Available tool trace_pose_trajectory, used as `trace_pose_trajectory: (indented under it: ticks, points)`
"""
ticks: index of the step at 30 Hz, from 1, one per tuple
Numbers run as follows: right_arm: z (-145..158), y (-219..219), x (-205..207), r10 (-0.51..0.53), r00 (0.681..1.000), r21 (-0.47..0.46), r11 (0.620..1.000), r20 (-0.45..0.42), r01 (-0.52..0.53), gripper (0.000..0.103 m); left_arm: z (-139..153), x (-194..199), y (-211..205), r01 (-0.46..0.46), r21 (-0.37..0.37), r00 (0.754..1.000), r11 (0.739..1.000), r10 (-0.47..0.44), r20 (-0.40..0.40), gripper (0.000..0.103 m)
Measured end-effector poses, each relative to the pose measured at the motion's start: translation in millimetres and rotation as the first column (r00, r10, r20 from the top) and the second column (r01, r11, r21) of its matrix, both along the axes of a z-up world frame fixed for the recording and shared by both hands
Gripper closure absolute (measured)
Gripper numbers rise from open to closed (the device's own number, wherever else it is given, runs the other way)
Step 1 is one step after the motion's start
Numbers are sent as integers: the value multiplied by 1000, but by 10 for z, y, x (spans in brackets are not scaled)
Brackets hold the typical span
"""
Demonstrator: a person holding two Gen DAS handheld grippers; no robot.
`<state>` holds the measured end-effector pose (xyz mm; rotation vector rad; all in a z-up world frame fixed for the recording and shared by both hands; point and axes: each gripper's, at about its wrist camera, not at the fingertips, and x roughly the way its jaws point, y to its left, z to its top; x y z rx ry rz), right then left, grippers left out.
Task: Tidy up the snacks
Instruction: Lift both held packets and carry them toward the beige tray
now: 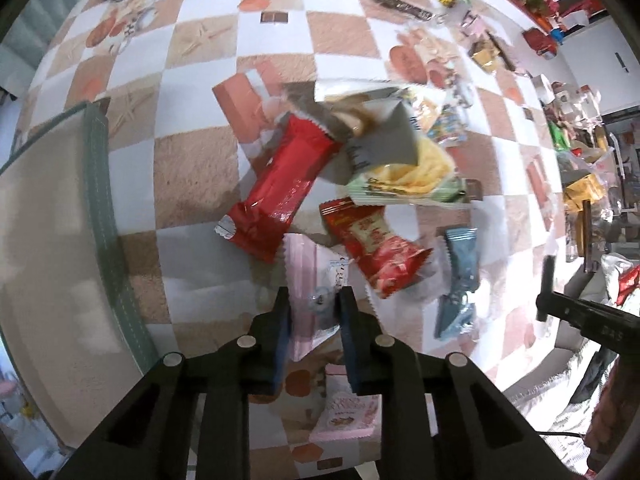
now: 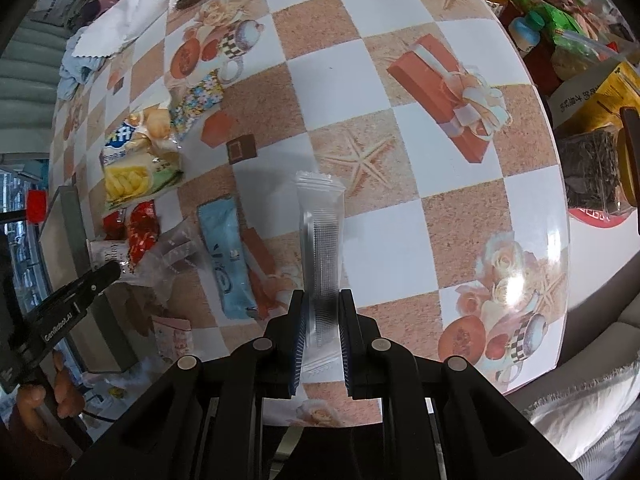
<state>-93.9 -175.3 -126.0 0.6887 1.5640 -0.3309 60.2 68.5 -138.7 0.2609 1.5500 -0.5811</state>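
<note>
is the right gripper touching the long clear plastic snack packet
Touching. The right wrist view shows the right gripper with both blue pads pressed against the sides of the long clear plastic snack packet.

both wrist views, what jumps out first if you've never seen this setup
Each gripper is clamped on a snack: the left gripper pinches a pink packet, the right gripper a clear, silvery stick pack. Beyond the left one, a jumble of wrappers lies on the checkered tablecloth, led by a long red packet.

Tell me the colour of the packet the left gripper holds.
Pale pink packet, with a white patch, in the left gripper; left wrist view shows it best.
</note>
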Motion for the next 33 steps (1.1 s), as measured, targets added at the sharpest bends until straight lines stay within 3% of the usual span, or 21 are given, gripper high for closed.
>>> trace_pose_trajectory:
  ticks: [14, 20, 33]
  points:
    - [232, 91, 91, 57, 998, -3, 998, 30, -57, 86, 121, 0, 28, -28, -21, 1000, 999, 28, 12, 82]
    - [344, 209, 174, 76, 996, -2, 997, 54, -76, 86, 332, 8, 94, -35, -52, 998, 998, 37, 50, 82]
    - [585, 837, 728, 260, 959, -17, 965, 112, -260, 86, 696, 124, 818, -203, -97, 970, 974, 214, 117, 82]
